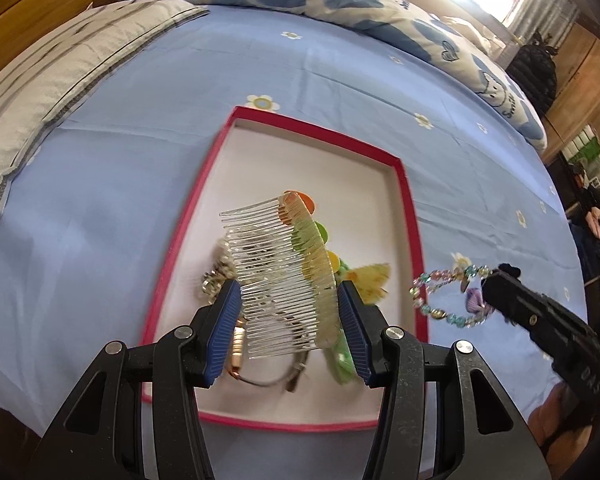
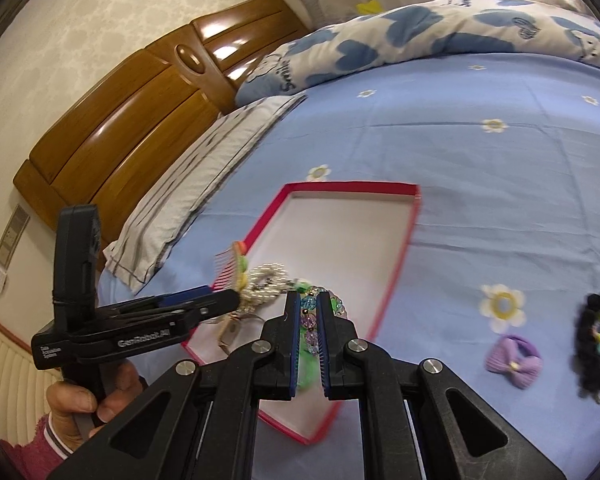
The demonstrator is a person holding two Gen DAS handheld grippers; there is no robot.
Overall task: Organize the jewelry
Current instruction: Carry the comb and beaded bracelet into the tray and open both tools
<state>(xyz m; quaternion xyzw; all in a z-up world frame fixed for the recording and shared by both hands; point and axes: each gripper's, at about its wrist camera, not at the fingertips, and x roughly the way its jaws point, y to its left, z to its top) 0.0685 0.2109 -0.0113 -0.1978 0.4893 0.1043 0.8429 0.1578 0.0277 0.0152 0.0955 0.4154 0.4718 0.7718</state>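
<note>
My left gripper (image 1: 288, 300) is shut on a clear hair comb (image 1: 284, 276) with orange, green and yellow trim, held above the red-rimmed white box (image 1: 410, 216). In the box lie a pearl piece (image 1: 214, 276), a gold-clasped bangle (image 1: 260, 376) and a green and yellow hair clip (image 1: 370, 282). My right gripper (image 2: 309, 320) is shut on a pastel bead bracelet (image 2: 309, 304); in the left wrist view the bracelet (image 1: 446, 296) hangs just right of the box. The right wrist view shows the left gripper (image 2: 236, 300) with the comb (image 2: 232, 266) over the box's near left corner.
A purple bow (image 2: 514, 364) and a black scrunchie (image 2: 598, 344) lie on the blue flowered sheet (image 2: 480, 208) right of the box. A striped pillow (image 2: 204, 172), a blue heart quilt (image 2: 420, 36) and a wooden headboard (image 2: 132, 120) lie beyond. A hand (image 2: 80, 400) holds the left gripper.
</note>
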